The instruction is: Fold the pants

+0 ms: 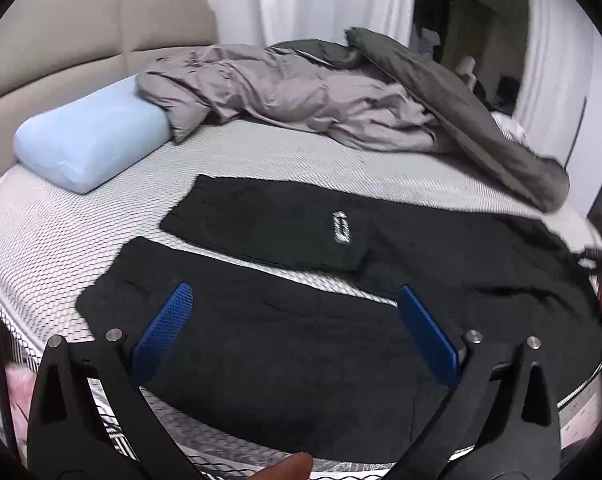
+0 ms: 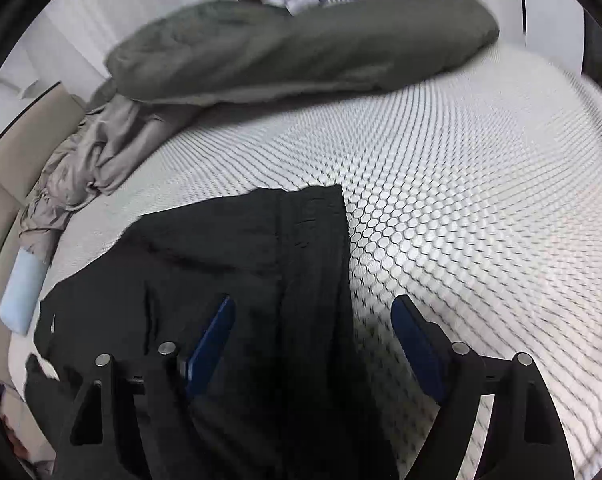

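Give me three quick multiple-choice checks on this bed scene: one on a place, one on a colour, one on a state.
1. Where do the pants lie?
A. Flat on the mattress
B. Draped over the headboard
C. On the floor

2. What colour is the pillow?
A. Red
B. Light blue
C. Black

3. How does the left gripper stand?
A. Shut on the pillow
B. Shut on the pants
C. Open, holding nothing

Answers:
1 A, both legs lie spread on the honeycomb-patterned surface.
2 B, it shows pale blue beside the grey duvet.
3 C, its blue pads stand wide apart above the cloth.
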### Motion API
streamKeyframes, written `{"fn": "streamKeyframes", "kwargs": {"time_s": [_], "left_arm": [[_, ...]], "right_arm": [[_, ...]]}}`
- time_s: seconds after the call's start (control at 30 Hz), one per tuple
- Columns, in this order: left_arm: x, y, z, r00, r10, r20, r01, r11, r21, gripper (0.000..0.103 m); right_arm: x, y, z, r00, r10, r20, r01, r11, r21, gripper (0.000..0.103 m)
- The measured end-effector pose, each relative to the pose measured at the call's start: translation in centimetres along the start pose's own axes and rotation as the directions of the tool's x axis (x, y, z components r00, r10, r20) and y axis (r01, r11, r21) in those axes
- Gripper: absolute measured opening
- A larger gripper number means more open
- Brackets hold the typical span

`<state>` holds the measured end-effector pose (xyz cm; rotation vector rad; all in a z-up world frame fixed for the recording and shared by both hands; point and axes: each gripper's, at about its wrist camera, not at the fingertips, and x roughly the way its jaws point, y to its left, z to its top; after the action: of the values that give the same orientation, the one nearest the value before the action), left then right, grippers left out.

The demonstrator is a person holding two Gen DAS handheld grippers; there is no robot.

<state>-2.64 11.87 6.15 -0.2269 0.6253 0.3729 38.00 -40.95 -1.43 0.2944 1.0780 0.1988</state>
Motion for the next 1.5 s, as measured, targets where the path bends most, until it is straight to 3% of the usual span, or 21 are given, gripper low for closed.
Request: {"fn": "streamKeyframes", "kwargs": {"time_s": [0.03, 0.1, 0.2, 0.27, 0.33, 0.4, 0.47, 0.53, 0.57, 0.67, 0.8, 0.87, 0.93, 1.07, 1.1, 1.17, 1.2, 1.23, 1.37, 1.43, 1.5], "left_arm": [[0.4, -0.9, -0.2, 1.000, 0.003, -0.009, -0.002, 1.000, 0.017, 0.102], [1.4, -1.8, -0.9, 1.000, -0.007, -0.018, 0.008, 0.999, 0.048, 0.102], [2.2, -2.6, -1.4, 1.000, 0.009, -0.008, -0.008, 0.996, 0.086, 0.102], [3.1, -2.3, -1.5, 0.999, 0.028, -0.022, -0.025, 0.995, 0.099, 0.102], [4.2, -1.5, -1.9, 0.998, 0.035, -0.043, -0.032, 0.996, 0.082, 0.102], [4.9, -0.1, -2.1, 0.997, 0.046, -0.062, -0.042, 0.998, 0.056, 0.102], [5.2, 1.4, -2.2, 0.995, 0.057, -0.077, -0.055, 0.998, 0.023, 0.102], [5.1, 3.1, -2.3, 0.995, 0.058, -0.084, -0.061, 0.998, -0.025, 0.102], [5.1, 3.8, -2.3, 0.995, 0.050, -0.083, -0.054, 0.997, -0.047, 0.102], [5.3, 5.9, -2.3, 0.994, 0.035, -0.102, -0.045, 0.994, -0.098, 0.102], [4.9, 7.1, -2.6, 0.995, 0.029, -0.097, -0.040, 0.992, -0.116, 0.102], [4.7, 7.7, -2.8, 0.995, 0.037, -0.097, -0.048, 0.992, -0.118, 0.102], [4.6, 8.0, -2.9, 0.994, 0.040, -0.100, -0.052, 0.991, -0.124, 0.102], [4.3, 8.7, -3.1, 0.993, 0.057, -0.103, -0.071, 0.988, -0.135, 0.102], [4.1, 9.1, -3.1, 0.993, 0.066, -0.100, -0.080, 0.987, -0.142, 0.102], [3.8, 10.1, -3.2, 0.992, 0.080, -0.096, -0.095, 0.982, -0.164, 0.102], [3.6, 10.7, -3.2, 0.992, 0.088, -0.095, -0.104, 0.978, -0.181, 0.102], [3.5, 11.3, -3.2, 0.991, 0.094, -0.094, -0.111, 0.973, -0.200, 0.102], [3.0, 15.4, -4.0, 0.986, 0.125, -0.111, -0.153, 0.939, -0.307, 0.102], [3.2, 17.1, -4.8, 0.982, 0.131, -0.139, -0.172, 0.921, -0.349, 0.102], [3.8, 19.0, -5.7, 0.977, 0.106, -0.185, -0.173, 0.900, -0.399, 0.102]], "right_arm": [[0.6, -0.1, 0.3, 1.000, 0.004, -0.024, -0.005, 1.000, -0.001, 0.044], [1.0, 0.9, 0.8, 1.000, -0.013, -0.023, 0.012, 0.999, -0.052, 0.021], [-1.1, 2.8, 2.3, 0.989, -0.056, 0.139, 0.071, 0.992, -0.101, 0.016], [-1.4, 3.1, 3.0, 0.968, -0.163, 0.193, 0.180, 0.981, -0.072, 0.021], [-0.5, 3.2, 3.2, 0.951, -0.274, 0.143, 0.287, 0.955, -0.072, 0.052], [-1.8, 3.0, 1.8, 0.968, -0.212, 0.135, 0.222, 0.973, -0.069, 0.052], [-5.0, 2.7, -1.2, 0.976, -0.122, 0.180, 0.134, 0.990, -0.054, 0.055], [-7.9, 2.2, -4.7, 0.973, -0.051, 0.226, 0.062, 0.997, -0.045, 0.080], [-9.5, 1.8, -7.0, 0.967, -0.025, 0.254, 0.036, 0.999, -0.039, 0.084], [-13.2, 0.1, -13.8, 0.954, -0.011, 0.301, 0.009, 1.000, 0.010, 0.087], [-15.2, -3.4, -20.8, 0.955, 0.006, 0.297, -0.069, 0.977, 0.200, 0.090], [-14.5, -4.8, -22.8, 0.955, 0.061, 0.291, -0.140, 0.956, 0.258, 0.089], [-13.4, -4.8, -23.9, 0.961, 0.047, 0.273, -0.120, 0.958, 0.259, 0.089], [-11.8, -4.5, -23.5, 0.947, 0.092, 0.307, -0.182, 0.944, 0.277, 0.073], [-11.7, -3.9, -23.1, 0.948, 0.070, 0.311, -0.156, 0.953, 0.260, 0.066], [-11.4, -2.9, -22.0, 0.949, 0.053, 0.310, -0.127, 0.967, 0.221, 0.048], [-11.2, -2.7, -21.7, 0.955, 0.064, 0.289, -0.131, 0.968, 0.216, 0.031], [-11.1, -2.5, -21.4, 0.956, 0.080, 0.281, -0.144, 0.967, 0.212, 0.020], [-13.4, -3.3, -22.4, 0.933, 0.020, 0.361, -0.103, 0.972, 0.213, 0.014], [-13.4, -4.2, -22.6, 0.937, -0.006, 0.351, -0.084, 0.967, 0.239, 0.014], [-12.6, -4.4, -22.8, 0.956, 0.011, 0.294, -0.087, 0.966, 0.244, 0.017]]}}
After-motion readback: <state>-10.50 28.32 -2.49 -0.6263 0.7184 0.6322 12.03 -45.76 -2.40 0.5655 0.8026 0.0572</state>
